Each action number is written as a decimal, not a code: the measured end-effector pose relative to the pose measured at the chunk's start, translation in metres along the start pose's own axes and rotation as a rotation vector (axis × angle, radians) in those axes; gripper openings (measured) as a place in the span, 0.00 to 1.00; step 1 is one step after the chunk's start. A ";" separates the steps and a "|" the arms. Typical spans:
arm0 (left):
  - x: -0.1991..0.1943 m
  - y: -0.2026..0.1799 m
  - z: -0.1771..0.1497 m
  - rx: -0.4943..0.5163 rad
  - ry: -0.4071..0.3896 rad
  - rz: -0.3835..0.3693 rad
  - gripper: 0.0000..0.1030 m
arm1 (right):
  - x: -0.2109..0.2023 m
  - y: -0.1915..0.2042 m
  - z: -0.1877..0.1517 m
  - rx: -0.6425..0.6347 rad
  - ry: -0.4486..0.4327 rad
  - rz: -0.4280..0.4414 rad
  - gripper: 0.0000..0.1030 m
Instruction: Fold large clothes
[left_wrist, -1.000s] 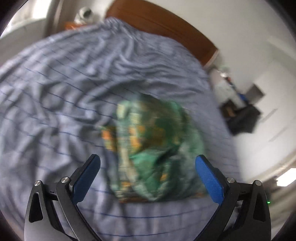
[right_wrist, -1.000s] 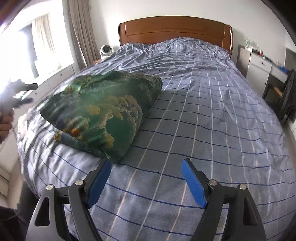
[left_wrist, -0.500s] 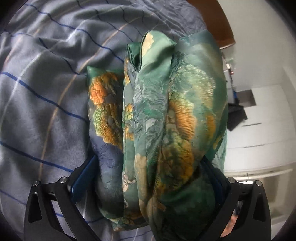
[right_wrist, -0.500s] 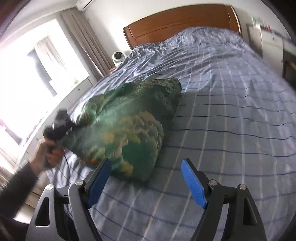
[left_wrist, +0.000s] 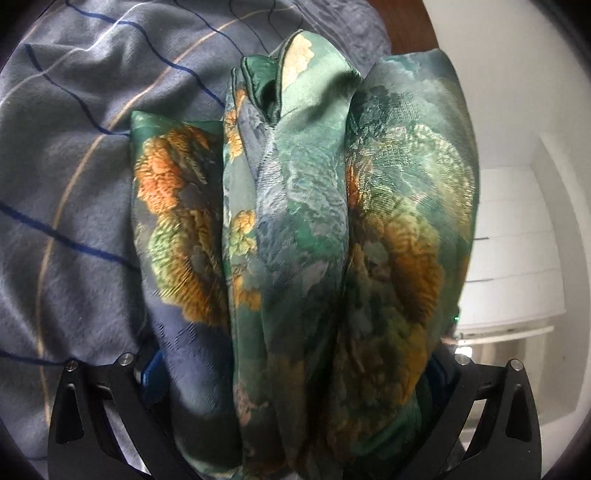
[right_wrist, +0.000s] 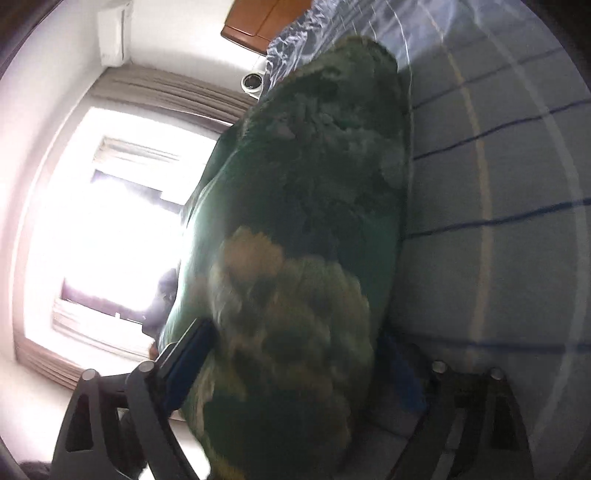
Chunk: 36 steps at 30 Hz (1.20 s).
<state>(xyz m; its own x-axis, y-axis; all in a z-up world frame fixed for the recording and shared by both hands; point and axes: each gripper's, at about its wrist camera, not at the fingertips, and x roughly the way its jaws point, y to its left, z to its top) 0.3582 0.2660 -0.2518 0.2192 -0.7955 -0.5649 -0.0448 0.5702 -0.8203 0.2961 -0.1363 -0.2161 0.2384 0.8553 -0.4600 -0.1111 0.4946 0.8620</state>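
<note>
Both grippers (left_wrist: 295, 373) (right_wrist: 295, 369) straddle garment (left_wrist: 295, 240) at bed edge (right_wrist: 498, 184).

Left wrist view: folded green garment (left_wrist: 295, 240) fills the space between the fingers of the left gripper (left_wrist: 295, 373). Both blue pads almost wholly hidden behind the cloth; only a sliver of the left pad (left_wrist: 151, 373) shows. Whether the pads press on the cloth cannot be told. Garment's lower end cut off by the bottom edge.

Right wrist view: whole picture motion-blurred. Garment's pattern smeared. Right gripper (right_wrist: 295, 354) has just been opening, garment between its fingers; right pad (right_wrist: 402, 373) dim and largely covered. Contact unclear. Window (right_wrist: 110, 221) blown out white. Dark shape (right_wrist: 164, 299) beside the garment unreadable.
</note>
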 end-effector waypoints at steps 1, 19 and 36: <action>0.003 -0.002 0.000 0.006 -0.001 0.028 1.00 | 0.006 0.003 0.003 -0.008 0.008 -0.029 0.88; 0.008 -0.093 0.046 0.226 -0.176 0.128 0.65 | -0.014 0.105 0.048 -0.548 -0.170 -0.322 0.77; 0.014 -0.091 0.017 0.357 -0.341 0.342 0.95 | -0.030 -0.009 0.102 -0.275 -0.184 -0.201 0.87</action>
<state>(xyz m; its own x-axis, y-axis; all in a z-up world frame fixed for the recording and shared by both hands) 0.3815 0.2064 -0.1831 0.5530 -0.4774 -0.6828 0.1492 0.8630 -0.4826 0.3881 -0.1821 -0.1884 0.4478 0.7074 -0.5469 -0.2933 0.6940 0.6575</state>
